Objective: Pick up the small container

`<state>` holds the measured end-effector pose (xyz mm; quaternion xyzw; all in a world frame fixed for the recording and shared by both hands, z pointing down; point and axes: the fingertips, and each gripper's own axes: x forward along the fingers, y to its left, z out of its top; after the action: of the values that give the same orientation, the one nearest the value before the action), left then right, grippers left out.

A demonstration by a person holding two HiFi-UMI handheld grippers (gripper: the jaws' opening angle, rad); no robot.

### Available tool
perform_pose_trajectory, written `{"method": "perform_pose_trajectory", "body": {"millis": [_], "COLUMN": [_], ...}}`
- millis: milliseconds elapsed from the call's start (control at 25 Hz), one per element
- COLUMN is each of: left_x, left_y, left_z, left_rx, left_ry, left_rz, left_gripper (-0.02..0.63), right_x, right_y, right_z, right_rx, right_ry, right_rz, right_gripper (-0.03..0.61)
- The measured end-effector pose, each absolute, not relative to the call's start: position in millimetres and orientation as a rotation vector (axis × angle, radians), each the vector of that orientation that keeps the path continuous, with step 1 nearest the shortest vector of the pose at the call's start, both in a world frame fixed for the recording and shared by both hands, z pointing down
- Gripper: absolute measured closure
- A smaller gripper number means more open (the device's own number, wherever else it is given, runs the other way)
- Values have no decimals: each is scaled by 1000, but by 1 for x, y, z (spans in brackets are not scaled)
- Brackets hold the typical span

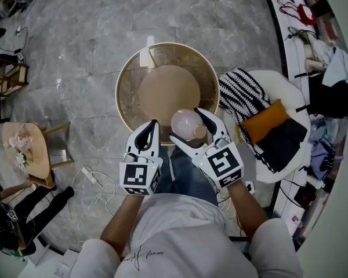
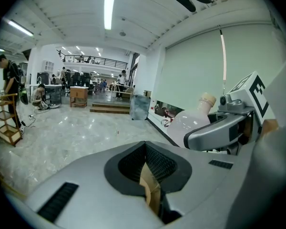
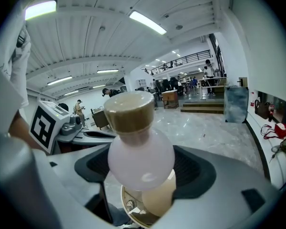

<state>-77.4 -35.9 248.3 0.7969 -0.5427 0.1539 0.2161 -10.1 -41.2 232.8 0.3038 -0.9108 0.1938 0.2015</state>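
Right gripper (image 1: 187, 124) jaws clamped on the small container (image 3: 140, 163); pink bulb between the pads, tan cap turned back toward the gripper body; held over the round table's (image 1: 132, 74) near rim; left gripper (image 2: 145, 145) jaws together, empty, beside that rim; container's far end hidden behind the bulb.

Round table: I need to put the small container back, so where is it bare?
The whole round table top shows bare; its far half, toward the marble floor, is freest. The near rim is crowded: the right claw holding the small container and the shut left claw hang there.
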Motion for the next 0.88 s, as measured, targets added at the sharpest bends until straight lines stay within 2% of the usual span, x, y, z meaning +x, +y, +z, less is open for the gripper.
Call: {"method": "perform_pose_trajectory", "body": {"millis": [880], "left_x": [-76], "left_y": [-17], "left_z": [164], "left_rx": [2298], "left_ry": [-1558], "left_rz": [320], "left_gripper": [597], "right_x": [-5], "right_y": [-33], "right_z": [149], "right_rx": [788], "right_ry": [-2688], "right_rz": [463], "right_gripper": [196]}}
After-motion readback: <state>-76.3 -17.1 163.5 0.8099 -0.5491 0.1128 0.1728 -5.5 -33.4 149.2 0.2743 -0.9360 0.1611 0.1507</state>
